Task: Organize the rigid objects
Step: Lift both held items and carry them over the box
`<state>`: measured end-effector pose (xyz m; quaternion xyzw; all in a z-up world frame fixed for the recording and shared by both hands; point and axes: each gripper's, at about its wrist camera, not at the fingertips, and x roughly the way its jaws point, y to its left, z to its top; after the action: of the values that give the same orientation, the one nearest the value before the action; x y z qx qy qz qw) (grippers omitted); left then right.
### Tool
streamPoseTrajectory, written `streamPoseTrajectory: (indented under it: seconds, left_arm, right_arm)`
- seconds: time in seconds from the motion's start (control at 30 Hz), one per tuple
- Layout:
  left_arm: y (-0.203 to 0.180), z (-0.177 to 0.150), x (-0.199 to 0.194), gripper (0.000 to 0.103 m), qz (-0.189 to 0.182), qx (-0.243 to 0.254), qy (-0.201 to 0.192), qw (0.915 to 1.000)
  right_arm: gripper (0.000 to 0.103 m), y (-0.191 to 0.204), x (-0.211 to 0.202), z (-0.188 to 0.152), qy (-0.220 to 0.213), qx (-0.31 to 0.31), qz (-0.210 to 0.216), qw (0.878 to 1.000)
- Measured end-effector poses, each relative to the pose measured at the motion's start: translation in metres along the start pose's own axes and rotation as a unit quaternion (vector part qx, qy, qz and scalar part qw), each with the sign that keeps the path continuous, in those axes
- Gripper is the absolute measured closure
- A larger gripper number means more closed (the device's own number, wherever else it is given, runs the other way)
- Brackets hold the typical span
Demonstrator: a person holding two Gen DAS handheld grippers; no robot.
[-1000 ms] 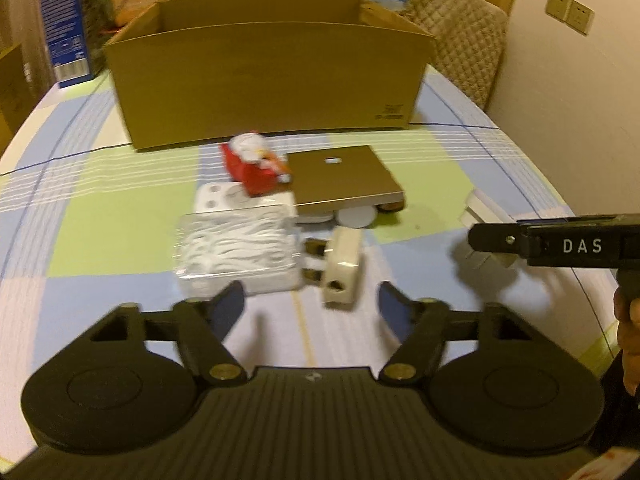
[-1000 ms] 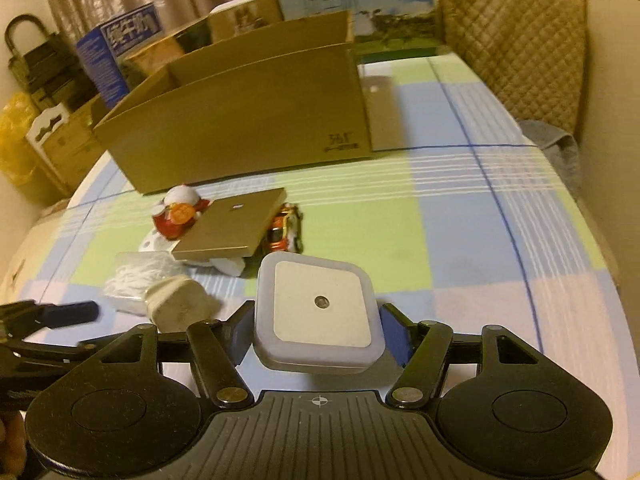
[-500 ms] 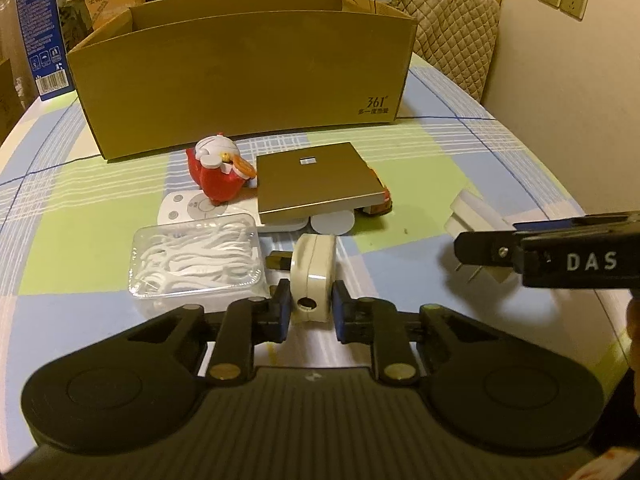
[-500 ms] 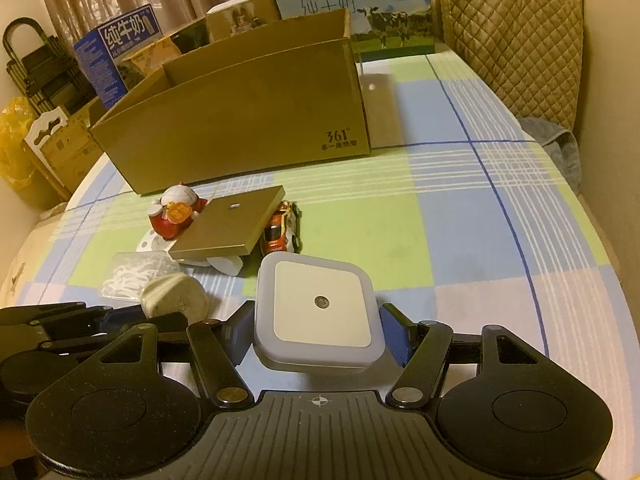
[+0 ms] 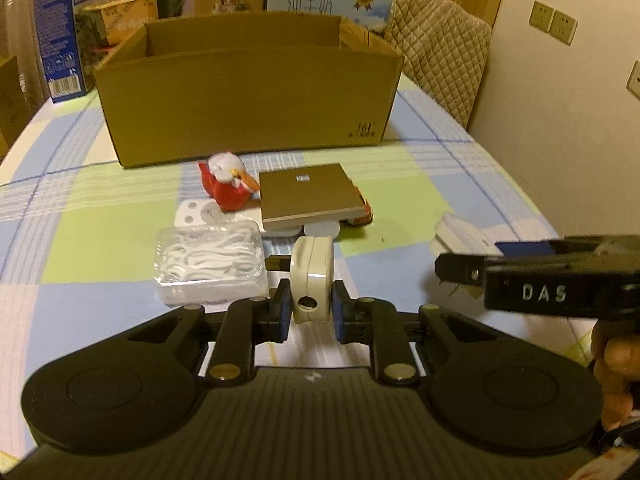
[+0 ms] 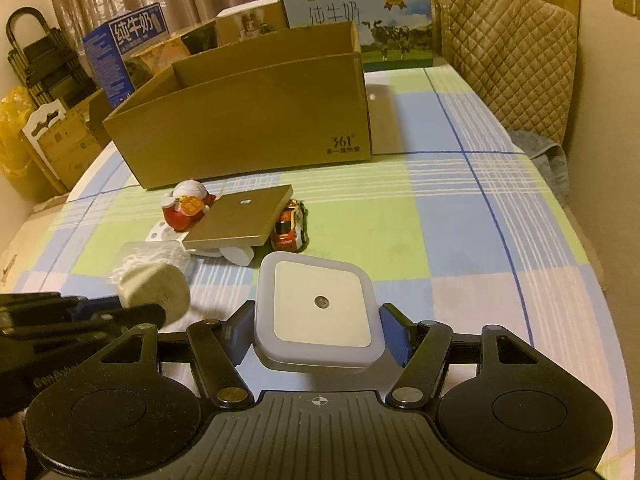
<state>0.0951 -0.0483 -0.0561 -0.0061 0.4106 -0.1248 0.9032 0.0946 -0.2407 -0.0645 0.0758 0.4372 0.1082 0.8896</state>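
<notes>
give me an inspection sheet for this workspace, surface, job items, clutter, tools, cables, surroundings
Surface: checked tablecloth covers the table.
Job's things: cardboard box open; cream plug adapter; square night light; floss pick box; red figure; gold board resting on a toy car.
Clutter: milk cartons behind the box.
Grippers: left tool shut on the plug adapter; right tool shut on the night light.
Cables: nothing seen.
Surroundings: quilted chair, curtains, wall sockets.

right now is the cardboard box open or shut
Open: the cardboard box has no lid or flaps over its top, and its inner walls show.
</notes>
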Motion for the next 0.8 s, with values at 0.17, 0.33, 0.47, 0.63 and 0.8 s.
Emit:
streamPoseTrajectory:
  seconds: [0.17, 0.33, 0.47, 0.63, 0.8]
  left_arm:
    - [0.001, 0.005, -0.02, 0.086, -0.002, -0.008, -0.012, 0.9999]
    - [0.0, 0.007, -0.038, 0.086, -0.006, -0.012, -0.02, 0.9997]
    - [0.0, 0.007, -0.049, 0.086, -0.007, -0.015, -0.025, 0.9995]
    - [0.001, 0.006, -0.058, 0.086, -0.009, -0.018, -0.031, 0.9993]
    - [0.001, 0.008, -0.065, 0.086, -0.007, -0.016, -0.033, 0.9993]
  right_arm:
    - [0.041, 0.009, -0.015, -0.002, -0.008, -0.005, -0.005, 1.0]
    - [0.041, 0.017, -0.03, -0.001, -0.019, -0.009, -0.01, 1.0]
    - [0.041, 0.022, -0.04, 0.0, -0.027, -0.013, -0.009, 1.0]
    - [0.041, 0.028, -0.049, 0.001, -0.034, -0.018, -0.008, 0.999]
    - [0.041, 0.033, -0.054, 0.003, -0.04, -0.022, -0.005, 0.999]
